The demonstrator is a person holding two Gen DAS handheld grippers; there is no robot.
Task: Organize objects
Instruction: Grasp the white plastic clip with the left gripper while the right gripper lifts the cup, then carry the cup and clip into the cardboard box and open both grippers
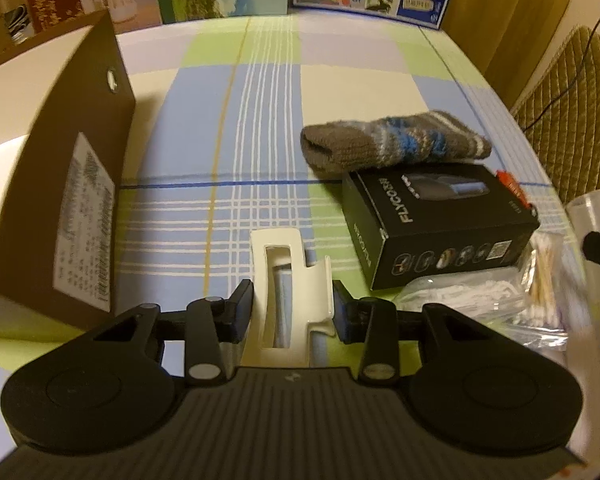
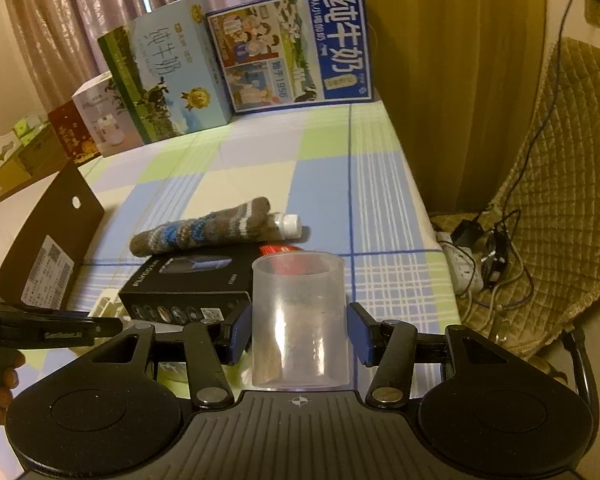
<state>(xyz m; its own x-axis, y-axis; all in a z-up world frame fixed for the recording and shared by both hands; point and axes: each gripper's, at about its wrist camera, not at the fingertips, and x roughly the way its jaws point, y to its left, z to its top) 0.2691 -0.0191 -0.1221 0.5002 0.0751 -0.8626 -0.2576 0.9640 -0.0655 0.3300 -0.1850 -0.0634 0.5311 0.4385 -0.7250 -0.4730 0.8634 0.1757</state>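
Observation:
A white plastic hair claw (image 1: 288, 280) stands between the pads of my left gripper (image 1: 293, 306), which is shut on its two sides just above the checked tablecloth (image 1: 260, 120). My right gripper (image 2: 299, 326) is shut on a clear plastic cup (image 2: 298, 320), held upright over the table's near right part. Behind the cup lie a black product box (image 2: 188, 280), a grey striped sock (image 2: 204, 232) and a white-capped tube (image 2: 288, 226). The left wrist view shows the same black box (image 1: 440, 220) and sock (image 1: 396, 144) to the right of the claw.
An open brown cardboard box (image 1: 60, 180) stands at the left. A clear bag of cotton swabs (image 1: 480, 304) lies by the black box. Milk cartons (image 2: 296, 48) line the far edge. A cushioned chair (image 2: 548, 200) and a power strip with cables (image 2: 464, 268) are past the right edge.

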